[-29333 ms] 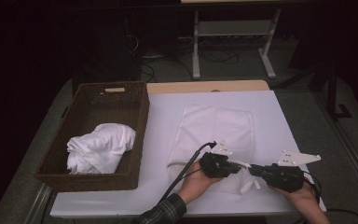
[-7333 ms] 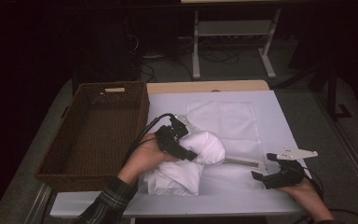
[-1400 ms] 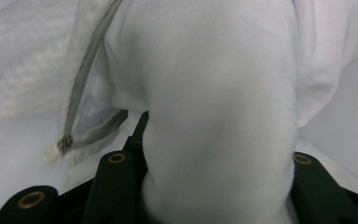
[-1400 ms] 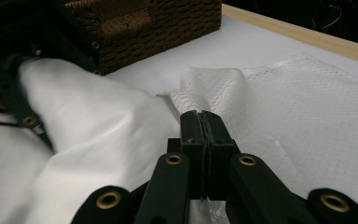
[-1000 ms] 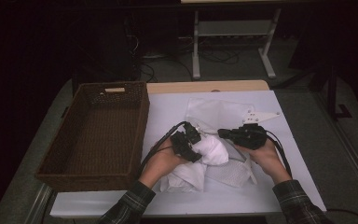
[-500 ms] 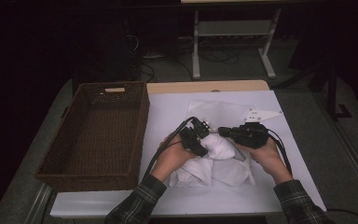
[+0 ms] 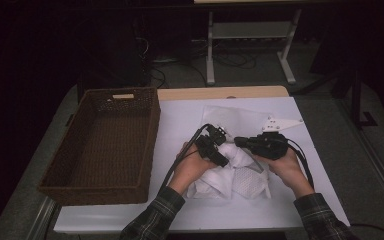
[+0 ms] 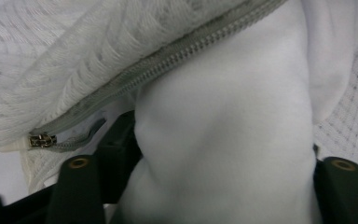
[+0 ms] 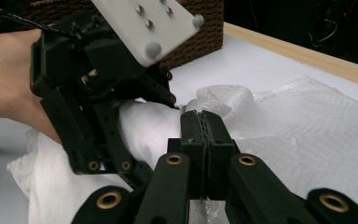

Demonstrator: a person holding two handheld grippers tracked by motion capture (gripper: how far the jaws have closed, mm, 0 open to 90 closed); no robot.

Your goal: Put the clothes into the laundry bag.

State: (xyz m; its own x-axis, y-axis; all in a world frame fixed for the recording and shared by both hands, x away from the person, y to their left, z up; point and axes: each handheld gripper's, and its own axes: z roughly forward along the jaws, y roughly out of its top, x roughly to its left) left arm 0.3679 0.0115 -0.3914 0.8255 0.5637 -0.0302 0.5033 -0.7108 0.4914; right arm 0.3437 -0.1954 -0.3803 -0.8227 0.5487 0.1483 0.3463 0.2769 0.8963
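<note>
Shut tongs [image 9: 206,128] pinching mesh bag [image 9: 307,135], wicker basket [image 9: 200,28]

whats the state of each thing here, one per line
basket: empty
mesh bag: zip open, edge pinched by right gripper
white cloth: bunched, partly in the bag mouth, between the left jaws
left gripper: jaws just opened wider
right gripper: shut on mesh bag

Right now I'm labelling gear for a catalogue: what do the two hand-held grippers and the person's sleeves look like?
Both are black. The left hand-held gripper trails a black cable. The right hand-held gripper carries a pale grey three-cornered plate on top, and brass-coloured rivets mark its jaw links. The sleeves are dark plaid.
</note>
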